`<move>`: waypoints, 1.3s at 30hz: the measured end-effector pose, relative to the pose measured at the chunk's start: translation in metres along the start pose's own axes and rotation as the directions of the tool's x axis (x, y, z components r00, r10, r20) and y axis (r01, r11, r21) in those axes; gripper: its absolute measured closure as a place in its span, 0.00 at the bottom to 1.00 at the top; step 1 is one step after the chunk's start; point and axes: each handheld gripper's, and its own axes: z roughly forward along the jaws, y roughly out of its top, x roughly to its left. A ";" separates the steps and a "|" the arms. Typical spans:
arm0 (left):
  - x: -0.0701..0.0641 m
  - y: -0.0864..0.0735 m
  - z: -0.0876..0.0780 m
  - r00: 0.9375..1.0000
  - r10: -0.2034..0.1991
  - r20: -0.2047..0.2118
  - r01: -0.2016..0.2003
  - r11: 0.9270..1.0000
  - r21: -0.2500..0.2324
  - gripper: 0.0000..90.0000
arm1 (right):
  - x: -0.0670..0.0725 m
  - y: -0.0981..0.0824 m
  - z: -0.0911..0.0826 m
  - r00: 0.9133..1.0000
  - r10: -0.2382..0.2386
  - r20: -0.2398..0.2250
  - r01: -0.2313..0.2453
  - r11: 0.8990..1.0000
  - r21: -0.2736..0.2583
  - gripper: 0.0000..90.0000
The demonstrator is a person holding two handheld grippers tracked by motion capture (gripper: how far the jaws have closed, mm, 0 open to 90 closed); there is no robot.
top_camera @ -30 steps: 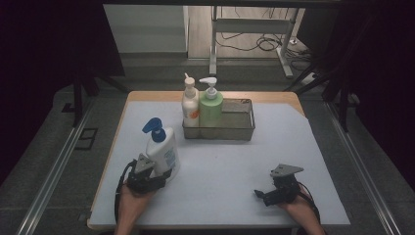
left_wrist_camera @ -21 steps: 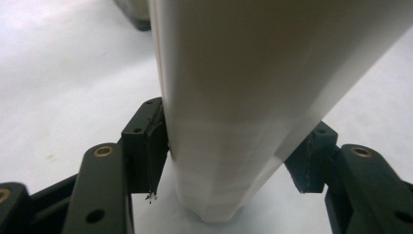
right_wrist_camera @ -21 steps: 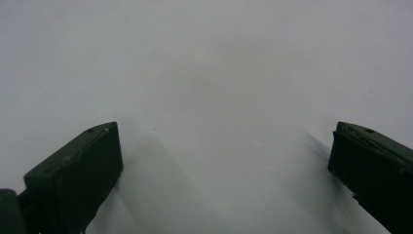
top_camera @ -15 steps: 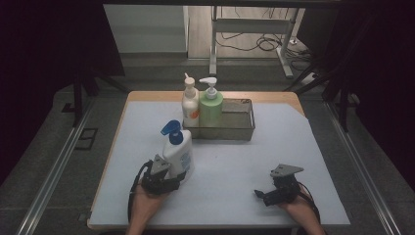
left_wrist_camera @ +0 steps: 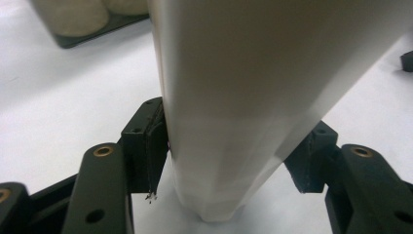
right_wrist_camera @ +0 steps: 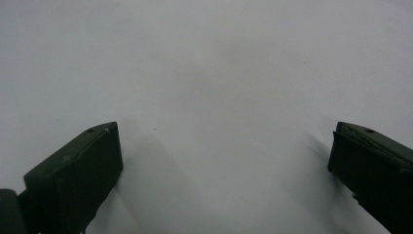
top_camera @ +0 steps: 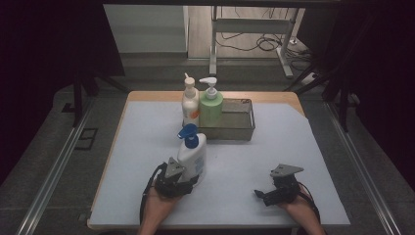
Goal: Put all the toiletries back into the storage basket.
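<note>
White pump bottle (top_camera: 192,155) with the blue pump head stands upright at lower centre-left of the high view, your left gripper (top_camera: 182,180) clamped low on its body, so the weight stays below the pump and it is less likely to tip. In the left gripper view both pads (left_wrist_camera: 148,141) press its sides, jaws about half spread. The wire basket (top_camera: 234,126), above it at mid-frame, holds two more bottles (top_camera: 211,105) at its left end; your right gripper (top_camera: 262,195) rests open and empty at lower right.
</note>
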 end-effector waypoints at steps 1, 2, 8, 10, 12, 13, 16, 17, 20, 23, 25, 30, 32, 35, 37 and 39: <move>0.000 0.000 0.000 1.000 0.000 0.000 0.000 1.000 0.000 0.44 | 0.000 0.000 0.000 1.000 0.000 0.000 0.000 1.000 0.000 0.00; -0.002 0.001 0.001 1.000 0.001 0.002 -0.001 1.000 0.000 0.44 | 0.000 0.000 0.000 1.000 0.000 -0.001 0.000 1.000 0.001 0.00; -0.003 0.002 0.003 1.000 -0.005 0.025 0.005 1.000 0.005 0.41 | 0.000 0.000 0.000 1.000 -0.001 0.000 0.001 1.000 0.001 0.00; -0.001 0.001 0.002 0.999 -0.010 0.039 0.009 1.000 0.010 0.40 | 0.000 0.000 0.000 1.000 -0.001 0.000 0.001 1.000 0.001 0.00; 0.002 0.000 0.000 0.999 0.009 0.052 -0.010 1.000 0.019 0.39 | 0.000 0.000 0.000 1.000 -0.001 0.000 0.001 1.000 0.001 0.00; 0.003 -0.001 -0.002 0.999 0.017 0.051 -0.018 1.000 0.022 0.39 | 0.000 0.000 0.000 1.000 -0.001 -0.001 0.001 1.000 0.001 0.00; 0.007 -0.006 -0.011 0.996 0.027 0.084 -0.029 0.999 0.021 0.40 | 0.000 0.000 0.000 1.000 0.000 -0.001 0.000 1.000 0.001 0.00; 0.008 -0.007 -0.013 0.996 0.034 0.086 -0.036 0.999 0.021 0.41 | 0.000 0.000 0.000 1.000 -0.001 -0.001 0.001 1.000 0.001 0.00; 0.010 -0.008 -0.019 0.994 0.047 0.103 -0.049 0.999 0.018 0.45 | 0.000 0.000 0.000 1.000 0.000 -0.001 0.000 1.000 0.001 0.00; 0.014 -0.010 -0.028 0.990 0.067 0.122 -0.068 0.998 0.005 0.50 | 0.000 0.000 0.000 1.000 -0.001 -0.001 0.001 1.000 0.001 0.00; 0.019 -0.012 -0.034 0.991 0.069 0.114 -0.069 0.998 -0.002 0.56 | 0.000 0.000 0.000 1.000 -0.001 -0.001 0.001 1.000 0.001 0.00; 0.037 -0.014 -0.034 0.998 0.008 0.065 -0.009 1.000 0.007 0.76 | 0.000 0.000 0.000 1.000 -0.001 -0.001 0.001 1.000 0.001 0.00; 0.041 -0.013 -0.028 0.998 -0.018 0.060 0.017 1.000 0.013 0.82 | 0.000 0.000 0.000 1.000 -0.001 -0.001 0.001 1.000 0.001 0.00; 0.043 -0.013 -0.018 0.998 -0.020 0.067 0.017 0.999 0.037 0.92 | 0.000 0.000 0.000 1.000 0.000 -0.001 0.000 1.000 0.001 0.00; 0.042 -0.012 -0.007 0.997 -0.005 0.076 0.000 0.998 0.061 0.94 | 0.000 0.000 0.000 1.000 -0.001 -0.001 0.001 1.000 0.001 0.00; 0.039 -0.012 0.002 0.996 0.002 0.090 -0.008 0.997 0.072 0.99 | 0.000 0.000 0.000 1.000 0.000 -0.001 0.000 1.000 0.001 0.00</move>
